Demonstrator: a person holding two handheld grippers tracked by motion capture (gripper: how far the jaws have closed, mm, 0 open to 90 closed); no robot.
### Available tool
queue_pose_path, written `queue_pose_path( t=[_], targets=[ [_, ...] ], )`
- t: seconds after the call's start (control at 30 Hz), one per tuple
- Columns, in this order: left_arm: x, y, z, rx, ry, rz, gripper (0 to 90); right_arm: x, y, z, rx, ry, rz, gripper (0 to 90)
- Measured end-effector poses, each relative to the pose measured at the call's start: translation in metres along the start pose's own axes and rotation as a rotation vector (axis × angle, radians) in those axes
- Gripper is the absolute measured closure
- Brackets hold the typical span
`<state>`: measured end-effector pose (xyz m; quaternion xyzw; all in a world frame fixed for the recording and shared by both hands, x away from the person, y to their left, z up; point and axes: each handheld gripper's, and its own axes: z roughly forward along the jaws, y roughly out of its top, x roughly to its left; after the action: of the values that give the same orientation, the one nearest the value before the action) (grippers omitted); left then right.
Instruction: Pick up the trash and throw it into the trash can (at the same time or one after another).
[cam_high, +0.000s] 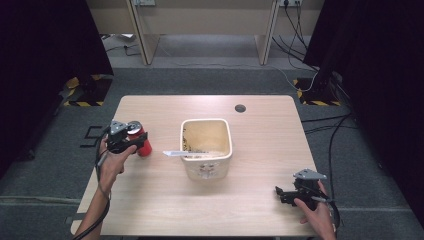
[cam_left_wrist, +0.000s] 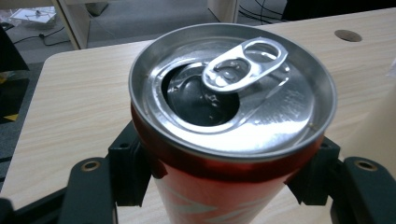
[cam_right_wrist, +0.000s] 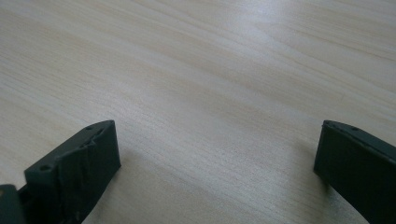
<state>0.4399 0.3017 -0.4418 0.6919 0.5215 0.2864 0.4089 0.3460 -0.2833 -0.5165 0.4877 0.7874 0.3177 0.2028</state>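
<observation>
A red drink can (cam_high: 141, 141) with an opened silver top (cam_left_wrist: 232, 88) stands at the table's left side. My left gripper (cam_high: 131, 142) is shut on the can (cam_left_wrist: 219, 191), its black jaws pressing both sides of the can's body just below the rim. A cream plastic tub (cam_high: 206, 146) stands in the middle of the table, with a white strip (cam_high: 175, 153) sticking out over its left rim. My right gripper (cam_high: 281, 194) rests low over bare wood near the front right corner, its jaws wide apart with nothing between them (cam_right_wrist: 215, 154).
The light wooden table (cam_high: 260, 130) has a round cable hole (cam_high: 240, 108) at the back. Desk legs and cables stand on the grey floor beyond the far edge. Dark curtains hang at both sides.
</observation>
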Motion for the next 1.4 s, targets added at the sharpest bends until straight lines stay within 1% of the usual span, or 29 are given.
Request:
queue_pose_path(
  t=[0.23,0.37,0.5,0.7,0.8,0.83,0.87,0.97,1.1,1.4],
  targets=[
    [-0.006,0.005,-0.009,-0.002,-0.037,0.019,33.4,0.000,0.000,0.000,0.000,0.000,0.001,0.2],
    [-0.010,0.009,-0.016,-0.005,-0.056,0.038,33.4,0.000,0.000,0.000,0.000,0.000,-0.001,0.2],
    [-0.017,0.016,-0.023,-0.013,-0.089,0.052,33.4,0.000,0.000,0.000,0.000,0.000,0.001,0.2],
    [-0.032,0.030,-0.036,-0.034,-0.141,0.094,33.4,0.000,0.000,0.000,0.000,0.000,0.001,0.2],
    [-0.040,0.037,-0.043,-0.042,-0.157,0.125,33.4,0.000,0.000,0.000,0.000,0.000,-0.001,0.2],
    [-0.042,0.039,-0.044,-0.048,-0.170,0.136,33.4,0.000,0.000,0.000,0.000,0.000,-0.001,0.2],
    [-0.044,0.040,-0.046,-0.046,-0.165,0.137,33.4,0.000,0.000,0.000,0.000,0.000,-0.001,0.2],
    [-0.049,0.045,-0.052,-0.052,-0.172,0.152,33.4,0.000,0.000,0.000,0.001,0.001,0.001,0.2],
    [-0.053,0.050,-0.057,-0.060,-0.181,0.167,33.4,0.000,0.000,0.000,0.000,0.000,-0.001,0.2],
    [-0.057,0.059,-0.062,-0.065,-0.191,0.171,33.4,0.000,0.000,0.000,0.001,0.001,0.001,0.2]
  ],
)
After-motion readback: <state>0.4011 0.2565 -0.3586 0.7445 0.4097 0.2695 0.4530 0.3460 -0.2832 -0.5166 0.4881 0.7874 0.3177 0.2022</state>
